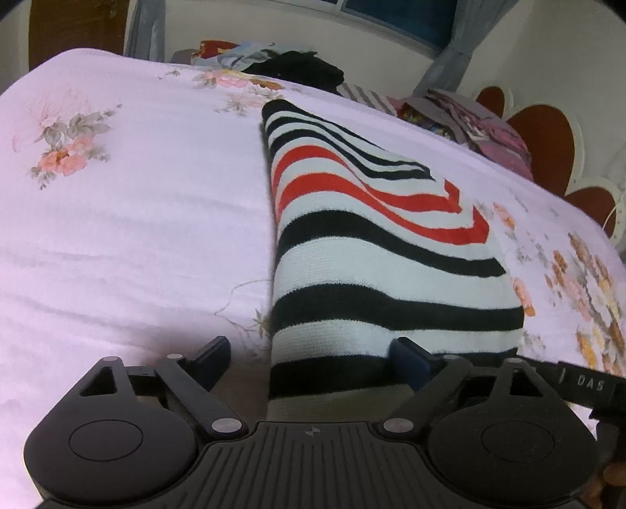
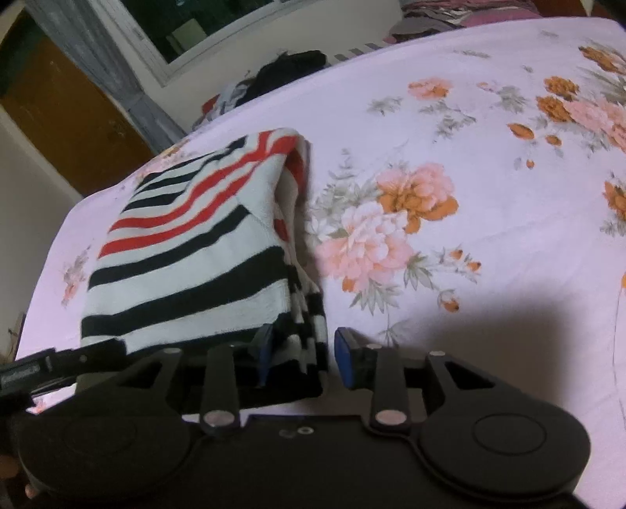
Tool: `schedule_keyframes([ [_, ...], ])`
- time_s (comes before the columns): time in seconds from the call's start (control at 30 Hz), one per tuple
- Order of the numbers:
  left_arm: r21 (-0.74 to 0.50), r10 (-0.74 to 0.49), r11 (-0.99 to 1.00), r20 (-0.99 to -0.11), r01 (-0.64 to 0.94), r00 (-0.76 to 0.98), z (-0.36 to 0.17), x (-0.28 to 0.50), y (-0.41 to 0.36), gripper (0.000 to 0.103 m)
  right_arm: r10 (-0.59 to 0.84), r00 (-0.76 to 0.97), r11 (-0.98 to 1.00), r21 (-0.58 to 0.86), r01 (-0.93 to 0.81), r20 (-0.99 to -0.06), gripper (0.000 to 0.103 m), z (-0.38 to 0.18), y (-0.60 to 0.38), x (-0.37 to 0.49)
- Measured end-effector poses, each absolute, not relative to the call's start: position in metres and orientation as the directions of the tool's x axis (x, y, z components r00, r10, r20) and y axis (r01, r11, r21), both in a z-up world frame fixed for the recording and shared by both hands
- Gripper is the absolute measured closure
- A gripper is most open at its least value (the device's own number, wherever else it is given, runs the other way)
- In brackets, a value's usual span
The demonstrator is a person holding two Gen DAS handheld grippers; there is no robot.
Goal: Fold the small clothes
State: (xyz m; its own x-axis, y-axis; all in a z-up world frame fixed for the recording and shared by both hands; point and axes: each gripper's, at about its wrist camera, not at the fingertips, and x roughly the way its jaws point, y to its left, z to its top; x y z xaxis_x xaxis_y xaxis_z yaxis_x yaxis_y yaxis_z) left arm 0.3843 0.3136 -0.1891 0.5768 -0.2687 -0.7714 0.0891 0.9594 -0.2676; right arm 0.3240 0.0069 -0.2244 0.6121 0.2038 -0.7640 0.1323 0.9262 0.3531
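Observation:
A folded knit garment [image 1: 371, 254] with black, white and red stripes lies on the floral bed sheet [image 1: 137, 235]. My left gripper [image 1: 313, 352] stands wide open over the garment's near left corner. Its left finger rests on bare sheet and its right finger lies against the cloth. In the right wrist view the garment [image 2: 187, 250] shows its stacked right edge between the fingers of my right gripper [image 2: 305, 348]. The jaws there stand narrowly apart, and a strip of sheet shows between the cloth and the right pad [image 2: 344, 352].
A pile of dark and coloured clothes [image 1: 297, 66] lies at the far edge of the bed, and more garments [image 1: 489, 125] sit by the red headboard [image 1: 547, 137]. A window [image 2: 195, 27] and a wooden door [image 2: 66, 117] lie beyond. Part of the other gripper [image 1: 587, 383] shows at the right.

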Motion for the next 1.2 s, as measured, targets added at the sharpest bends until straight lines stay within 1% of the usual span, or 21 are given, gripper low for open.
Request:
schedule_keyframes([
  [0.07,-0.25,-0.255,0.964,-0.782,0.089,0.569,-0.187,0.386,0.312,0.003,0.186,0.61,0.934,0.331,0.134,-0.771,0.069,-0.221,0.011,0.324],
  [0.1,-0.236,-0.241,0.968,-0.789,0.084,0.564,-0.186,0.386,0.311,0.0,0.179,0.609,0.937,0.323,0.135,-0.773,0.068,-0.22,0.012,0.324],
  [0.17,-0.217,-0.232,0.972,-0.797,0.094,0.558,-0.186,0.387,0.308,0.0,0.165,0.607,0.939,0.312,0.143,-0.778,0.064,-0.218,0.015,0.323],
  [0.3,-0.198,-0.208,0.977,-0.827,0.076,0.522,-0.186,0.39,0.305,0.0,0.116,0.606,0.959,0.247,0.136,-0.787,0.062,-0.213,0.024,0.322],
  [0.4,-0.158,-0.172,0.985,-0.842,0.07,0.511,-0.185,0.392,0.3,0.0,0.086,0.599,0.973,0.196,0.121,-0.796,0.059,-0.209,0.029,0.324],
  [0.47,-0.132,-0.154,0.988,-0.843,0.079,0.516,-0.183,0.392,0.295,0.0,0.067,0.581,0.977,0.172,0.128,-0.811,0.054,-0.21,0.029,0.328],
  [0.53,-0.119,-0.145,0.989,-0.846,0.085,0.513,-0.182,0.394,0.293,0.0,0.06,0.571,0.977,0.164,0.133,-0.819,0.052,-0.213,0.029,0.331],
  [0.57,-0.129,-0.151,0.989,-0.851,0.078,0.503,-0.182,0.396,0.294,0.0,0.055,0.568,0.977,0.162,0.14,-0.821,0.05,-0.214,0.029,0.331],
  [0.67,-0.217,-0.205,0.976,-0.855,0.032,0.476,-0.188,0.4,0.304,0.0,0.043,0.561,0.981,0.142,0.134,-0.827,0.048,-0.216,0.03,0.333],
  [0.73,-0.247,-0.224,0.969,-0.85,0.015,0.476,-0.191,0.401,0.309,0.0,0.039,0.554,0.982,0.134,0.132,-0.831,0.045,-0.215,0.031,0.334],
  [0.77,-0.251,-0.231,0.968,-0.849,0.022,0.476,-0.191,0.4,0.309,0.0,0.034,0.55,0.984,0.124,0.128,-0.834,0.041,-0.214,0.031,0.335],
  [0.8,-0.254,-0.239,0.967,-0.846,0.034,0.477,-0.191,0.399,0.309,0.0,0.022,0.546,0.987,0.105,0.121,-0.838,0.04,-0.214,0.032,0.337],
  [0.9,-0.246,-0.207,0.969,-0.814,0.0,0.542,-0.189,0.392,0.312,0.0,-0.007,0.536,0.994,0.053,0.097,-0.844,0.033,-0.213,0.036,0.341],
  [0.97,-0.253,-0.207,0.967,-0.822,-0.013,0.531,-0.191,0.392,0.311,0.0,-0.016,0.535,0.995,0.039,0.091,-0.845,0.028,-0.214,0.036,0.342],
  [1.03,-0.225,-0.176,0.974,-0.825,-0.026,0.537,-0.189,0.39,0.307,0.0,-0.009,0.54,0.995,0.045,0.087,-0.842,0.027,-0.214,0.034,0.341],
  [1.13,-0.152,-0.112,0.988,-0.85,-0.036,0.516,-0.183,0.389,0.295,0.0,-0.01,0.553,0.996,0.038,0.075,-0.833,0.027,-0.21,0.034,0.338],
  [1.2,-0.136,-0.088,0.989,-0.854,-0.055,0.513,-0.182,0.387,0.291,0.0,-0.016,0.56,0.998,0.021,0.06,-0.828,0.027,-0.208,0.036,0.336],
])
